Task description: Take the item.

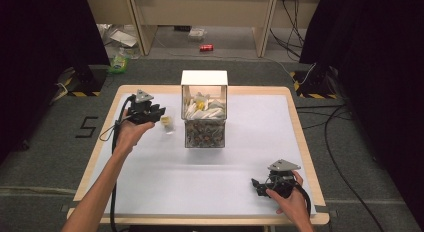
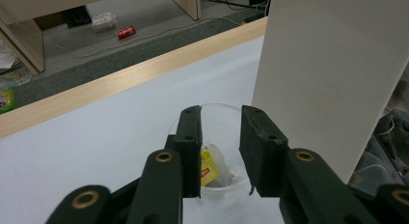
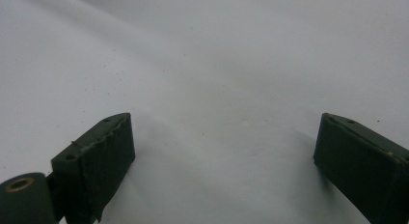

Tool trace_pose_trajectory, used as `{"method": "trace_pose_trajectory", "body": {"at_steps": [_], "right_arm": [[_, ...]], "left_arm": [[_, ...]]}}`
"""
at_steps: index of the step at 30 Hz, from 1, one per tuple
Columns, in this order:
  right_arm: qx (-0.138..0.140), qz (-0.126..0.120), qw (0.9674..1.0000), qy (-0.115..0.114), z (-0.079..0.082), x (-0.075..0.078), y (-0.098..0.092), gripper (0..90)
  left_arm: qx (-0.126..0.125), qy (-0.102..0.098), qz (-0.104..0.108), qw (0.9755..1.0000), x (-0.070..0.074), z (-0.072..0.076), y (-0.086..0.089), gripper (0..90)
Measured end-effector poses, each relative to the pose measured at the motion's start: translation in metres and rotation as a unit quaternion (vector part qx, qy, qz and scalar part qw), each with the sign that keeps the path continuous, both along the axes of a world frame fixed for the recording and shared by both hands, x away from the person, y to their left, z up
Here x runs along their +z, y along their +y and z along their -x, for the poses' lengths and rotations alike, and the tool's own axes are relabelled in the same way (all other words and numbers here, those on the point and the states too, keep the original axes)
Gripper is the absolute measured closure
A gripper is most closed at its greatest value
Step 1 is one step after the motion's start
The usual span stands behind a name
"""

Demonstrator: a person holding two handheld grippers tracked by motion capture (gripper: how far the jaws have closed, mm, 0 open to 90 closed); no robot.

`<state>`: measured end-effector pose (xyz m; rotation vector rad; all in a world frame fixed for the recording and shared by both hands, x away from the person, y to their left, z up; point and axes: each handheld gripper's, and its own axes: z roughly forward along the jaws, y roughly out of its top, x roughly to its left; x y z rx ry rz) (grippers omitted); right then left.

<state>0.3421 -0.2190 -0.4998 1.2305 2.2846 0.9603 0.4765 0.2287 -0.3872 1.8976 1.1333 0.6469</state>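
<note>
- Worktop (image 1: pixel 150 192) covered by a white sheet with a wooden rim showing round its edge; in the high view it carries everything named below.
- Clear box (image 1: pixel 204 123) standing near the worktop's twelve o'clock edge, with a white upright lid or back panel (image 1: pixel 204 77) at its far side; white packets lie heaped in its upper part and a darker, mottled mass shows through the front wall lower down.
- Left gripper (image 1: pixel 159 113) held in the person's left hand (image 1: pixel 131 133) at about ten o'clock on the worktop, its jaws pointing toward three o'clock, at the box.
- Right gripper (image 1: pixel 256 186) held in the right hand (image 1: pixel 290 199) at about five o'clock, low over the sheet, well apart from the box and the cup.
- Small clear cup (image 2: pixel 219 156) just beside the box, at its nine o'clock side.
- Tea bag (image 2: pixel 216 167) with a yellow tag lying inside the cup.
- In the left gripper view the jaws stand part-way apart directly over the cup, one on each side of its mouth; the tea bag shows in the gap, nearer the left jaw. Whether they touch the rim I cannot tell.
- In the right gripper view the jaws are spread wide, with bare white sheet between them.
</note>
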Motion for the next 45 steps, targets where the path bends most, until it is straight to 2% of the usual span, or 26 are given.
{"method": "trace_pose_trajectory", "body": {"at_steps": [4, 7, 10, 15, 18, 21, 23, 27, 45], "right_arm": [[0.000, 0.000, 1.0000, 0.000, 0.000, 0.000, 0.000, 7.9], [0.000, 0.000, 1.0000, -0.001, 0.000, 0.000, 0.000, 7.9], [0.000, 0.000, 1.0000, -0.001, 0.000, 0.000, 0.000, 7.9], [0.001, 0.000, 1.0000, -0.002, 0.000, 0.000, 0.000, 7.9], [0.000, 0.000, 1.0000, -0.002, 0.000, 0.000, 0.000, 7.9], [0.001, 0.000, 1.0000, -0.002, 0.000, 0.000, 0.000, 7.9], [0.000, 0.000, 1.0000, -0.001, 0.000, 0.000, 0.000, 7.9], [0.000, 0.000, 1.0000, -0.002, 0.000, 0.000, 0.000, 7.9], [0.000, 0.000, 1.0000, -0.002, 0.000, 0.000, 0.000, 7.9]], "left_arm": [[0.002, 0.006, 0.026, 0.9996, 0.000, 0.004, 0.004, 55.9], [0.007, 0.014, 0.030, 0.9994, 0.001, 0.007, 0.005, 44.7], [0.013, 0.016, 0.039, 0.9990, 0.004, 0.010, 0.007, 37.3], [0.019, 0.011, 0.040, 0.9990, 0.004, 0.016, 0.008, 32.5], [0.025, 0.016, 0.039, 0.9988, 0.002, 0.018, 0.009, 25.1], [0.028, 0.016, 0.047, 0.9984, 0.002, 0.019, 0.009, 18.9], [0.020, 0.013, 0.052, 0.9984, 0.002, 0.021, 0.010, 15.4], [0.012, 0.005, 0.047, 0.9988, 0.002, 0.024, 0.011, 14.9], [0.001, -0.008, 0.079, 0.9969, 0.003, 0.042, 0.019, 15.3]]}}
